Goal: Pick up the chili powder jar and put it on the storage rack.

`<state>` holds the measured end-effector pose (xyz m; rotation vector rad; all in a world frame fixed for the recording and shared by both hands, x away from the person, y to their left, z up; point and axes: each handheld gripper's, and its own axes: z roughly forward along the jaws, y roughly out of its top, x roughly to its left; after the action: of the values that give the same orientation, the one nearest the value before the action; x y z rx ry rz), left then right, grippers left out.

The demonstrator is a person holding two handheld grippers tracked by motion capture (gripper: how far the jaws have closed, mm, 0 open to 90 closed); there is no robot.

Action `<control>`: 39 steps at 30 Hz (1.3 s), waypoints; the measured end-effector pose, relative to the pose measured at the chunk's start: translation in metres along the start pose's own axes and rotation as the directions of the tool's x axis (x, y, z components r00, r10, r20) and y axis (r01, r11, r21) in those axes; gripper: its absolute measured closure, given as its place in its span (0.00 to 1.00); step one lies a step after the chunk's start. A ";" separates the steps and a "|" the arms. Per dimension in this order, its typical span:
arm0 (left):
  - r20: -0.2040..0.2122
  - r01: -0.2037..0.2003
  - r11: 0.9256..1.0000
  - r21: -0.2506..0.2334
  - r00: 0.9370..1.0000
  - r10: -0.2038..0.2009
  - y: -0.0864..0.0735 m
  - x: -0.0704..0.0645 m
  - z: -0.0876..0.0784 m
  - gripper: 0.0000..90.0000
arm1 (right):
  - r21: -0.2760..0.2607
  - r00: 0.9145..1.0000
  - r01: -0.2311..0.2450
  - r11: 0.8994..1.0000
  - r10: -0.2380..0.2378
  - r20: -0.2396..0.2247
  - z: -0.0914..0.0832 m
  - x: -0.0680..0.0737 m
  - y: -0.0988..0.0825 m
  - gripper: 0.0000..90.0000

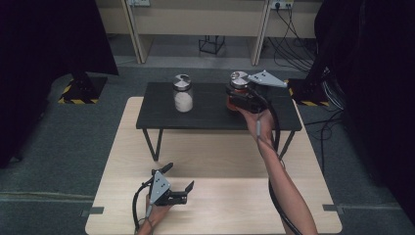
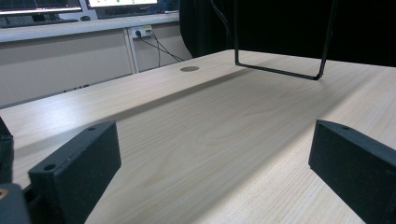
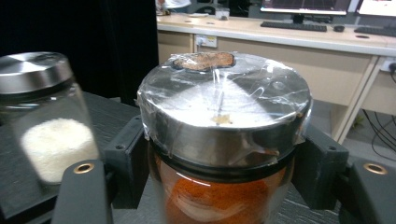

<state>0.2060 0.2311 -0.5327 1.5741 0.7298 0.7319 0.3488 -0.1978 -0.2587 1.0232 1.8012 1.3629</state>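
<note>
A glass jar of orange powder (image 1: 236,87) with a steel lid stands on the black raised shelf (image 1: 210,117) at its right part. My right gripper (image 1: 234,98) is shut on that jar; in the right gripper view both jaws press the orange jar (image 3: 224,186) just under its lid. A second jar with white powder (image 1: 183,94) stands on the shelf's middle, and this white jar (image 3: 46,121) sits left of the held one. My left gripper (image 1: 178,180) rests open low over the wooden table (image 1: 215,196), nothing between its jaws.
The shelf stands on thin black wire legs (image 2: 280,70) over the table's far half. Grey carpet surrounds the table. Dark curtains hang at both sides, and a desk with cables (image 1: 288,44) runs along the back wall.
</note>
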 end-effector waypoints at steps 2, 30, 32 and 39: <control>0.000 0.000 1.000 0.000 1.000 0.000 0.000 0.000 0.000 0.02 | 0.008 1.000 -0.005 1.000 0.005 0.010 0.005 0.000 0.000 0.35; 0.002 -0.003 1.000 0.000 1.000 0.003 0.000 0.000 0.000 0.02 | -0.017 0.998 -0.069 0.997 0.069 0.008 0.014 -0.010 -0.017 0.03; 0.002 -0.003 1.000 0.000 1.000 0.003 0.000 0.000 0.000 0.02 | -0.035 0.998 -0.058 0.998 0.058 0.011 0.011 -0.008 -0.019 0.00; 0.002 -0.006 1.000 0.001 1.000 0.006 0.000 0.000 0.000 0.02 | -0.054 0.997 -0.072 0.996 0.072 0.015 0.002 -0.004 -0.022 0.00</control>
<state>0.2059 0.2309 -0.5327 1.5781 0.7241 0.7350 0.3483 -0.2038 -0.2806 1.0774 1.7216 1.4334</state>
